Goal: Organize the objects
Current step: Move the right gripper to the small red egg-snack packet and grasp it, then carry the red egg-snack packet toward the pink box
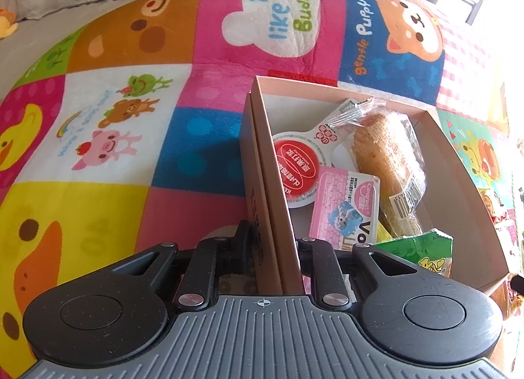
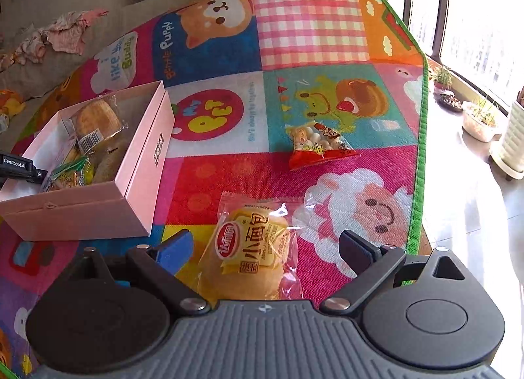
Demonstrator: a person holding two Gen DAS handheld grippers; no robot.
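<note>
Wrapped bun (image 2: 250, 256), soft and crushable, between my right gripper (image 2: 271, 249)'s spread jaws; pinch mid-body. Left gripper (image 1: 274, 244) clamps box wall (image 1: 278, 202).

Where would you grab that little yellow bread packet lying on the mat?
Probably across the plump middle of the bread packet, coming down from above with a finger on each long side. The bun bulges there, while the clear wrapper ends are flat and slippery. The right gripper already straddles it, jaws wide and not touching.
</note>
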